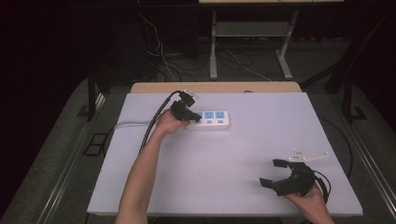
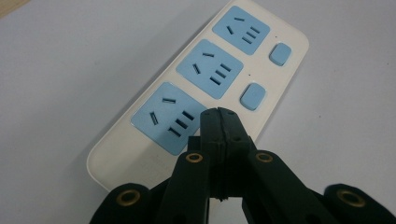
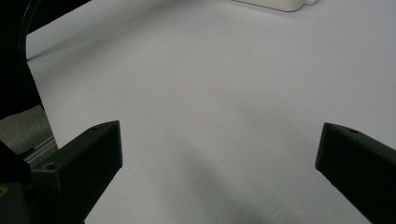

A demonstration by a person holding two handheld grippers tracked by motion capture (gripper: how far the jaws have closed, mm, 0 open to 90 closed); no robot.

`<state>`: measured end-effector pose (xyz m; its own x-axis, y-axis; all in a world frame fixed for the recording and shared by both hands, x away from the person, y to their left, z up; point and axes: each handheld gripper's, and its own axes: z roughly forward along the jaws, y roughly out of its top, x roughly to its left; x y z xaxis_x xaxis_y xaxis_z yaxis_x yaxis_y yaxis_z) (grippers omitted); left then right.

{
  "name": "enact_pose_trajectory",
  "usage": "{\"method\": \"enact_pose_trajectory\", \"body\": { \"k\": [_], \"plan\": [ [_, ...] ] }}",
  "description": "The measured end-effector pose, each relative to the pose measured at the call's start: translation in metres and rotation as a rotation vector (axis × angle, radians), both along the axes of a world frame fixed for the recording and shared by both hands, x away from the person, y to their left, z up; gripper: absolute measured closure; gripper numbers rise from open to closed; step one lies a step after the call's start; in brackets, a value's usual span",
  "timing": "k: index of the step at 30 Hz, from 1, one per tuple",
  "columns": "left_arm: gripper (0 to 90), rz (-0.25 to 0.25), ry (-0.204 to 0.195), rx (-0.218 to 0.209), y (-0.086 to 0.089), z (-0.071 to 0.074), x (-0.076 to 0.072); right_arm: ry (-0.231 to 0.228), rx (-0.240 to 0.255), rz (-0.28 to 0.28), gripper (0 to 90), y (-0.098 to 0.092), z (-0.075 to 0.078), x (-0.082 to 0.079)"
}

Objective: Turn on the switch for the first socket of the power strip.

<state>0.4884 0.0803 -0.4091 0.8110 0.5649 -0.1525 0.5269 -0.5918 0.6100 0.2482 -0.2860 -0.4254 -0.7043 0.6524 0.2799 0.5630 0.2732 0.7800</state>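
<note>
A white power strip [image 1: 215, 120] with three blue sockets and blue buttons lies at the back middle of the table. My left gripper [image 1: 196, 119] is over its left end, jaws pressed together with nothing between them. In the left gripper view the shut tips [image 2: 218, 114] sit over the near edge of the strip [image 2: 154, 149], beside the nearest blue socket [image 2: 169, 117]. My right gripper [image 1: 274, 173] rests at the front right of the table, jaws wide apart and empty. The right gripper view looks across bare tabletop between its spread jaws [image 3: 219, 149], with a corner of the strip [image 3: 280, 3] far off.
The strip's pale cable [image 1: 128, 124] runs left off the table [image 1: 243, 154]. A black cable [image 1: 154, 122] trails from the left gripper along the forearm. The white table has a wooden strip [image 1: 215, 87] along its back edge. Metal stands and wires are on the floor beyond.
</note>
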Motion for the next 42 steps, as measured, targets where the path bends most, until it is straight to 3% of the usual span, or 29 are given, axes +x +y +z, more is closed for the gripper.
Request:
{"method": "enact_pose_trajectory", "body": {
  "k": [4, 14, 20, 22, 26, 31, 36, 42],
  "plan": [
    [89.3, -0.008, 0.034, -0.016, 0.002, -0.001, 0.001, 0.002, -0.001, 0.000, 0.1, 0.001, 0.000, 0.001],
    [89.8, -0.002, 0.031, -0.022, 0.000, -0.004, -0.001, -0.006, 0.000, -0.008, 0.1, 0.000, 0.001, 0.001],
    [90.0, 0.011, 0.000, -0.001, -0.008, -0.005, -0.003, -0.011, 0.006, -0.017, 0.1, -0.001, 0.002, 0.000],
    [90.0, 0.022, 0.012, -0.012, -0.007, -0.006, -0.003, -0.014, 0.010, -0.024, 0.1, -0.002, 0.002, 0.000],
    [90.0, 0.032, -0.007, -0.024, -0.005, -0.007, -0.006, -0.023, 0.014, -0.027, 0.1, -0.003, 0.003, -0.001],
    [90.0, 0.068, 0.034, -0.155, 0.008, -0.018, -0.007, -0.023, 0.019, -0.029, 0.1, -0.005, 0.003, -0.003],
    [90.0, 0.068, 0.011, -0.122, 0.004, -0.015, -0.009, -0.022, 0.025, -0.033, 0.1, -0.006, 0.004, -0.003],
    [89.9, 0.076, 0.020, -0.137, 0.005, -0.016, -0.009, -0.024, 0.022, -0.030, 0.1, -0.005, 0.004, -0.003]
  ]
}}
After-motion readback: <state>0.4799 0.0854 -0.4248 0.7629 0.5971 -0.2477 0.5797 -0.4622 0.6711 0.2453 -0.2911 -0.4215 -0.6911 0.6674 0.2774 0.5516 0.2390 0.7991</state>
